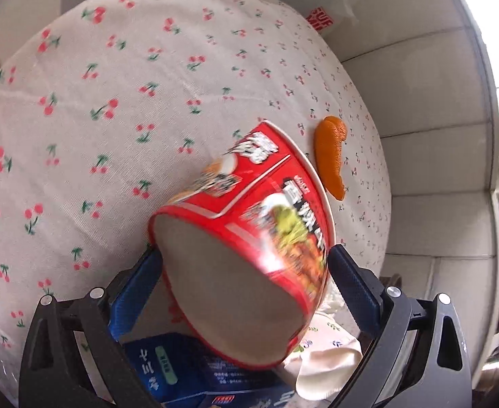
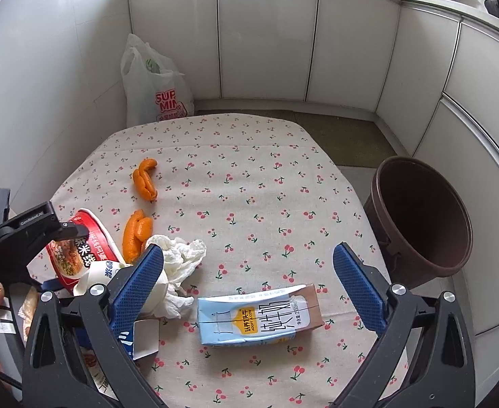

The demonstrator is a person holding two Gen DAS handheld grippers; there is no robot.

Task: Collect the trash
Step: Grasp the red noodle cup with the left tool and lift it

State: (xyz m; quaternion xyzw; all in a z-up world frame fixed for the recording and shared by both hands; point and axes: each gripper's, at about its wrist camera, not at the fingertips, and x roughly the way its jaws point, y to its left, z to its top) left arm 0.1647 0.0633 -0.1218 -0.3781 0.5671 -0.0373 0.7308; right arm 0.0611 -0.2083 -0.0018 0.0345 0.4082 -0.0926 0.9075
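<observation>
On tablecloth (image 2: 249, 176): two orange peels (image 2: 144, 179).

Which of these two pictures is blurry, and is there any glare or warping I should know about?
Left wrist view: the red noodle bowl between the left hand-held gripper fingers is motion-smeared, its print unreadable, and the window at upper right is blown out. Right wrist view: sharp, evenly lit, the milk carton lettering crisp; fisheye bends the cabinets and the tablecloth edge.

Daylight, bright + even, shadows soft. Left wrist view: window glare blown out top right, noodle bowl (image 1: 246, 234) motion-blurred, print unreadable. Right wrist view sharp, milk carton (image 2: 259, 316) text legible. Both: heavy fisheye bend, dark vignette at corners.
</observation>
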